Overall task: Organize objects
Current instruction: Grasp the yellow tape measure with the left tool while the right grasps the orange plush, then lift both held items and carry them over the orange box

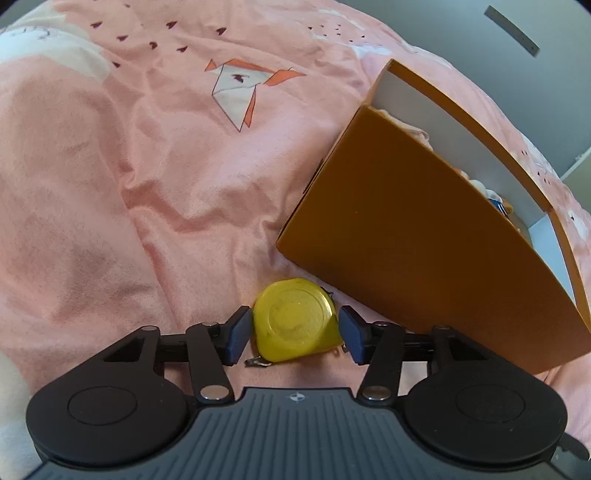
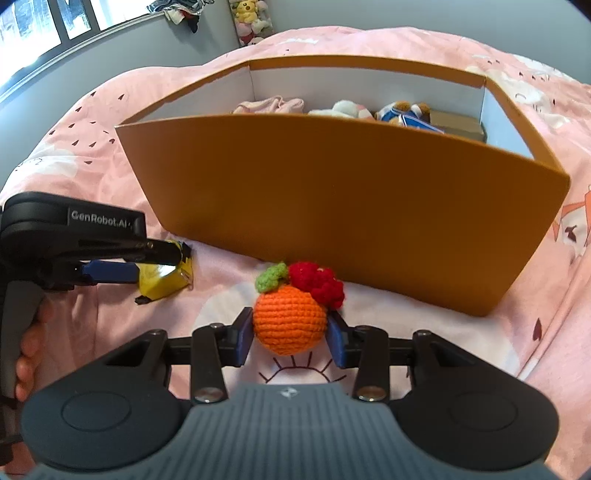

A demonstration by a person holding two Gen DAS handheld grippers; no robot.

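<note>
A yellow tape measure (image 1: 293,319) lies on the pink bedcover, between the blue pads of my left gripper (image 1: 293,334); the pads sit against its sides. It also shows in the right wrist view (image 2: 162,278), held by the left gripper (image 2: 159,273). My right gripper (image 2: 290,338) is shut on an orange crocheted fruit (image 2: 290,321) with a green leaf and red flower. An orange box (image 2: 332,206) with white inside stands just beyond both; it also shows in the left wrist view (image 1: 417,229).
The box holds a pink cloth (image 2: 269,105), plush toys (image 2: 402,110) and a brown item (image 2: 458,123). The pink bedcover (image 1: 147,166) is wrinkled. A grey wall and window lie behind the bed, with plush toys (image 2: 251,18) hanging.
</note>
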